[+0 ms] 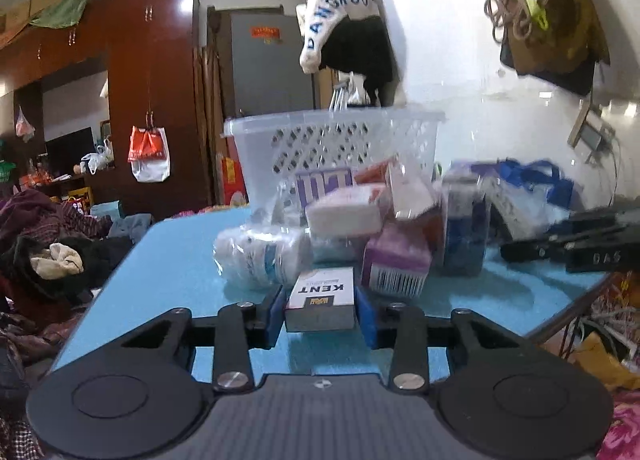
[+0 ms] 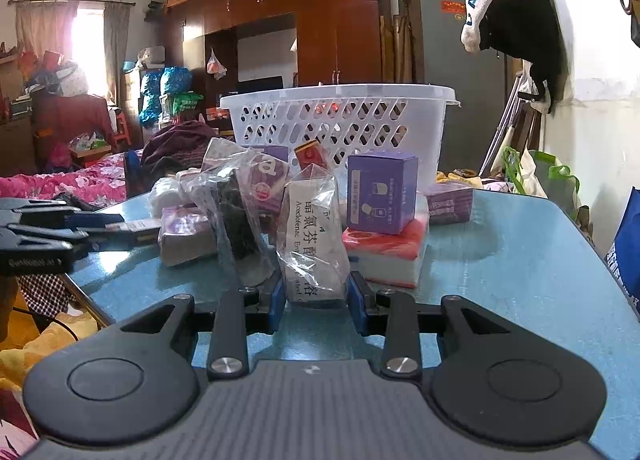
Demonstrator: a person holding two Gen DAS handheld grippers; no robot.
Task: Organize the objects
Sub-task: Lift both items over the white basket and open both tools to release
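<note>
Your left gripper (image 1: 320, 310) has its jaws clenched on a white KENT box (image 1: 321, 300), lifted just above the blue bench (image 1: 180, 256). Your right gripper (image 2: 314, 298) has its jaws clamped on a bagged medicine packet (image 2: 310, 236) standing on the bench. Behind both, a heap of small boxes and bags crowds the bench in front of a white perforated basket (image 2: 340, 119), which stands at the far edge. A dark wooden wardrobe (image 2: 320, 19) and piles of clothes fill the room. Motion blur smears the left view, so most labels there are unreadable. Bare bench lies open to the right of the pile in the right wrist view, up to its rounded corner.
</note>
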